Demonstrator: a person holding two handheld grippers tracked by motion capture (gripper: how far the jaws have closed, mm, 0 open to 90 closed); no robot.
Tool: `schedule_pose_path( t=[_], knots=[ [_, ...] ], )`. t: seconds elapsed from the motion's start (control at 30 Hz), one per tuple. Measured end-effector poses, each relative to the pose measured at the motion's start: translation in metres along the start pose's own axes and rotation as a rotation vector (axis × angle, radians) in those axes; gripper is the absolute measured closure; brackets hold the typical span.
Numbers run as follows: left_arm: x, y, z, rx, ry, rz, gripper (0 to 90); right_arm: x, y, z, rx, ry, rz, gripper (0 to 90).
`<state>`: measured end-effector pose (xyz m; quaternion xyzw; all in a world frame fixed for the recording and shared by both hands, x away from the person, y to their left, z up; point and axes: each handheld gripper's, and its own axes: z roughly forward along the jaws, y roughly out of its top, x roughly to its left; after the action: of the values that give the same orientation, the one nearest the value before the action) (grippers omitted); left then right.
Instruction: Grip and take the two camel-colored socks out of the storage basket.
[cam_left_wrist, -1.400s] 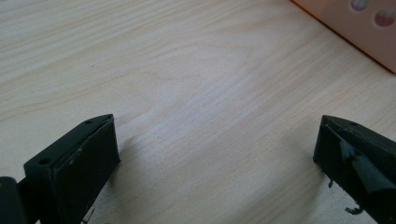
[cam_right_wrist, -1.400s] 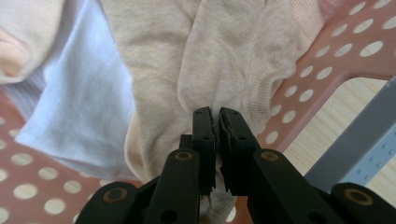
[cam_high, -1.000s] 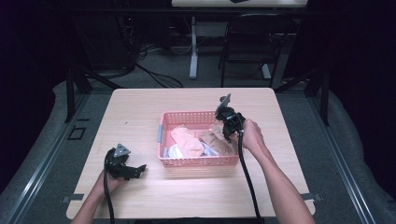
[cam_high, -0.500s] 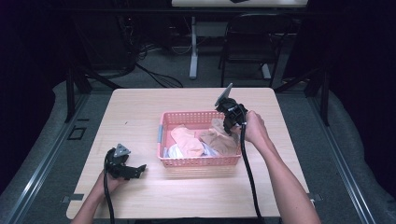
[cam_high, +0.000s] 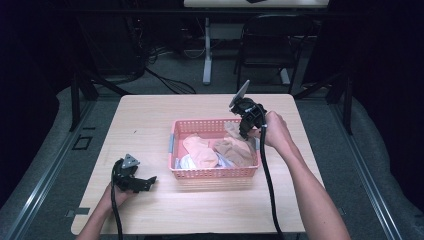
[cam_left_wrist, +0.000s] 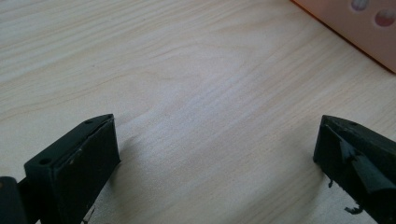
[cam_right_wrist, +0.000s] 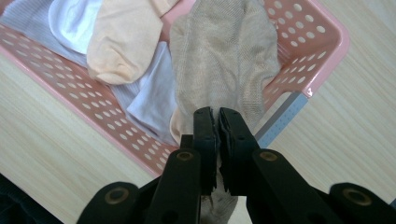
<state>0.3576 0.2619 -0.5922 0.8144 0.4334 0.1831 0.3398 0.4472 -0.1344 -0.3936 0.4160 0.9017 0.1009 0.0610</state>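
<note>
Beige mesh sock (cam_right_wrist: 229, 56) hangs pinched in the right gripper (cam_right_wrist: 218, 122) above the pink basket (cam_right_wrist: 299, 70), apparently mid-lift; next likely carrying clear. Left gripper (cam_left_wrist: 217, 154) rests wide, empty.

**Our right fingers pinched shut, our left spread wide**

We hold our right gripper (cam_high: 243, 131) raised at arm's length, forearm stretched forward, its fingers (cam_right_wrist: 205, 135) pressed together on a tan sock (cam_right_wrist: 229, 51). Our left gripper (cam_high: 145, 182) lies low near us, fingers (cam_left_wrist: 74, 168) far apart.

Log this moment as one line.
right tongs: shut on beige sock, lifting from pink basket | left tongs: open, on table
</note>
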Motion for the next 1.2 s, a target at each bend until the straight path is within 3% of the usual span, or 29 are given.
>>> schedule_pose_path(
  t=[0.17,0.63,1.2],
  knots=[
    [0.000,0.000,0.000,0.000,-0.001,0.000,0.0,-0.003,-0.003,-0.004,0.011,-0.009,0.001,85.4],
    [0.000,0.000,0.000,0.001,0.001,0.000,0.0,-0.024,-0.034,-0.021,0.001,-0.041,0.043,85.0],
    [-0.001,-0.001,-0.001,0.001,0.000,-0.004,0.0,-0.070,-0.095,-0.037,0.000,-0.089,0.158,84.7]
  ],
)
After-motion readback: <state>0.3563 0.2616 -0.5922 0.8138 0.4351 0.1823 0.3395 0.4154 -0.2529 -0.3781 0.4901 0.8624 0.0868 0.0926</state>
